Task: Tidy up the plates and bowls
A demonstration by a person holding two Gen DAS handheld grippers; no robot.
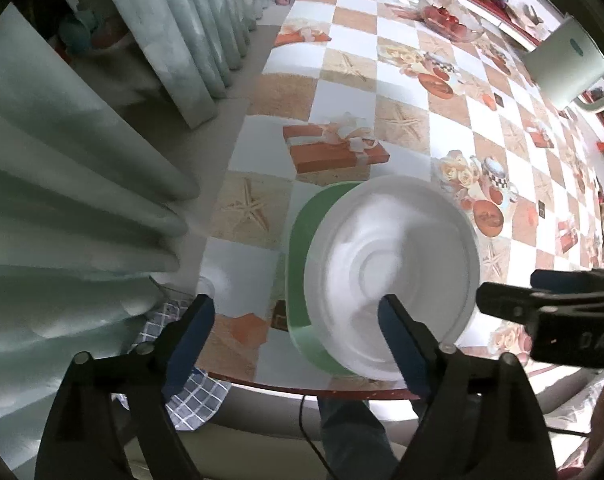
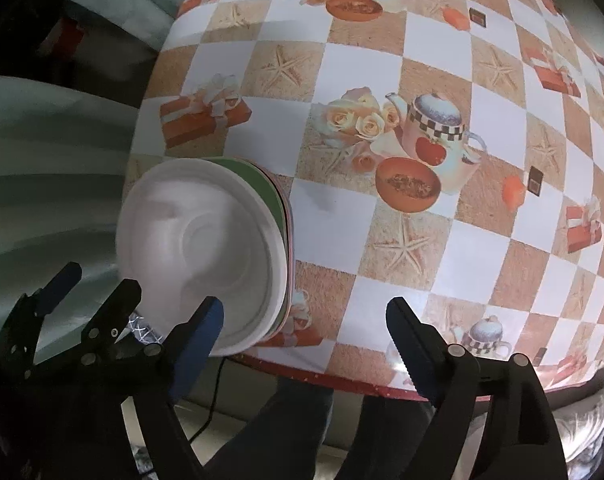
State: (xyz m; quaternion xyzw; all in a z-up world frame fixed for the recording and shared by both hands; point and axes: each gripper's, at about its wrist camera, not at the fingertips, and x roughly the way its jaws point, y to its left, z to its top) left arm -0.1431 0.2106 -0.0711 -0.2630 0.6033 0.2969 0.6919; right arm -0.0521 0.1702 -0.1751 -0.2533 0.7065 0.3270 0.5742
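L tongs [image 1: 298, 336] seen released, jaws wide; inner finger hangs over white bowl [image 1: 393, 276], nothing gripped. R tongs [image 2: 303, 330] likewise released, jaws wide over bare surface [image 2: 341, 220] just beside stack; nothing between them. Bowl sits upturned atop stack at near edge of surface: green plate [image 1: 298, 240] under it, pinkish rims [image 2: 288, 216] glimpsed below that in R view. Step judged: bowl just set on stack, stacking phase near done or paused. Next move judged to call for lifting both tongs clear w/o nudging bowl, then locating next piece. Stack close to edge, so tip risk noted. No. of plates in stack can't be counted. Far off: glass bowl [image 1: 451, 20] w/ red contents, unclear what; white jug [image 1: 569, 68] partly cut off.
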